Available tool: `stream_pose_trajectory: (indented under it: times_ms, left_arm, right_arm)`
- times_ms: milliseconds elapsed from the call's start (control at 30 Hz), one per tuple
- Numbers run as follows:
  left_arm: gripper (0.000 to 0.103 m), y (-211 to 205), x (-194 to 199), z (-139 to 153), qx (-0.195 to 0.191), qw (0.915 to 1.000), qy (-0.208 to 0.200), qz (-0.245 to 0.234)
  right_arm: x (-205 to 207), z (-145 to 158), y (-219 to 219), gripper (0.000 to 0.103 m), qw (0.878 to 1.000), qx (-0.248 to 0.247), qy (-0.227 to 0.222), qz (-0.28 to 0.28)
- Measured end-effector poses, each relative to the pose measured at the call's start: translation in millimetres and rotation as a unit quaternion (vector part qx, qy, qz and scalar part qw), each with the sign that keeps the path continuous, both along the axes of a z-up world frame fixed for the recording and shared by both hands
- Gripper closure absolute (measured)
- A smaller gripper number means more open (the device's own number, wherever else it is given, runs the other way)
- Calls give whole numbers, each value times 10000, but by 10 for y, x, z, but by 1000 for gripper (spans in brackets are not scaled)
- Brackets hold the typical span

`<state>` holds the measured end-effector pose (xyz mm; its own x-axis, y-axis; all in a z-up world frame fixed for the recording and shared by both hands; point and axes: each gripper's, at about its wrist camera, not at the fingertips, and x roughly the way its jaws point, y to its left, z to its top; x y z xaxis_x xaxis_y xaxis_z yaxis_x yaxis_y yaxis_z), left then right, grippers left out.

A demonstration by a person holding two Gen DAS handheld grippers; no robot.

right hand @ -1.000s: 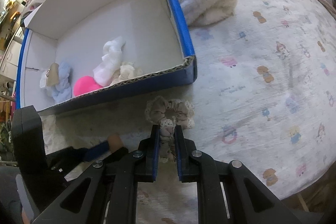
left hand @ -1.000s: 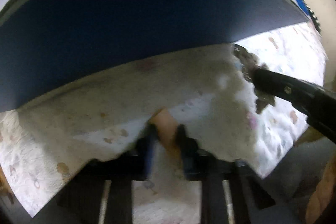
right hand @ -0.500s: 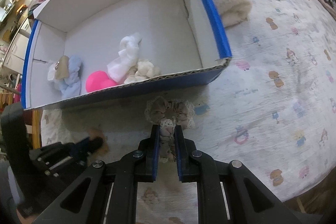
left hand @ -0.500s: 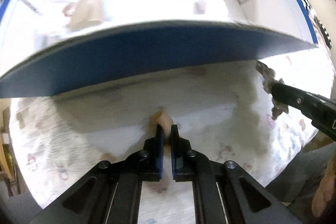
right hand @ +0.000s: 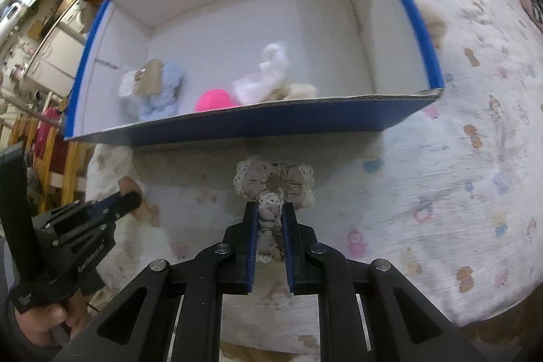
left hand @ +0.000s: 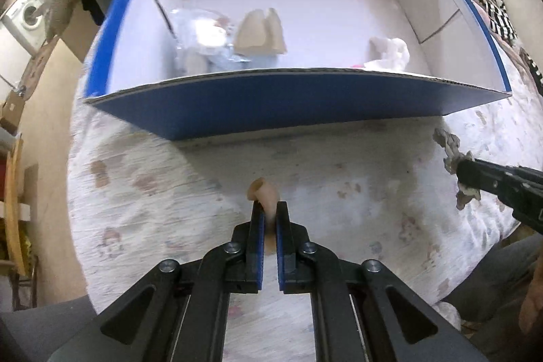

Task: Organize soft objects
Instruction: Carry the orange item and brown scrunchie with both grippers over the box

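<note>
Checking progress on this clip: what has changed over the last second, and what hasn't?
The left gripper has lifted with its small beige piece: its view, earlier filled by the blue wall, now looks over the rim into the blue box. The right gripper also moved slightly toward the box. Unchanged: both stay clamped, the right on the lace-trimmed scrunchie; the box's contents lie as before.

Your left gripper [left hand: 268, 214] has lifted away from the blue box [left hand: 305, 100]: a second ago the box's front wall filled its view, and now you look over that wall at the soft things on the white floor inside. Its jaws have pinched in on the small tan piece [left hand: 263, 194], which now hangs clear above the printed sheet [left hand: 152, 192]. Your right gripper [right hand: 268, 216] has shifted slightly with the lace-edged scrunchie [right hand: 273, 180], and the box now sits more squarely ahead of it.
</note>
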<state>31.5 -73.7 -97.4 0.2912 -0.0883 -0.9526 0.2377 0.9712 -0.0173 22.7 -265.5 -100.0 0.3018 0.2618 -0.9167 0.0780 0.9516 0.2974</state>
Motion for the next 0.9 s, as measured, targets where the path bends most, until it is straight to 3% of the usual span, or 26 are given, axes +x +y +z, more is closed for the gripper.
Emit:
stream_pose_trajectory:
  times_ms: [200, 533, 700, 900]
  left_arm:
    - [97, 262, -38, 222, -29, 9994, -244, 240]
    - [97, 345, -155, 888, -396, 9903, -1156, 657]
    - [97, 327, -153, 1089, -233, 9859, -1537, 618]
    - [97, 432, -39, 1237, -111, 9848, -1516, 845]
  right_arm:
    - [-97, 142, 129, 88, 9989, 303, -237, 275]
    - [-226, 804, 304, 88, 9803, 834, -1626, 753]
    - [-239, 1006, 227, 88, 9716, 913, -2083, 649]
    - [-174, 1093, 164, 88, 9680, 1048, -2237, 437]
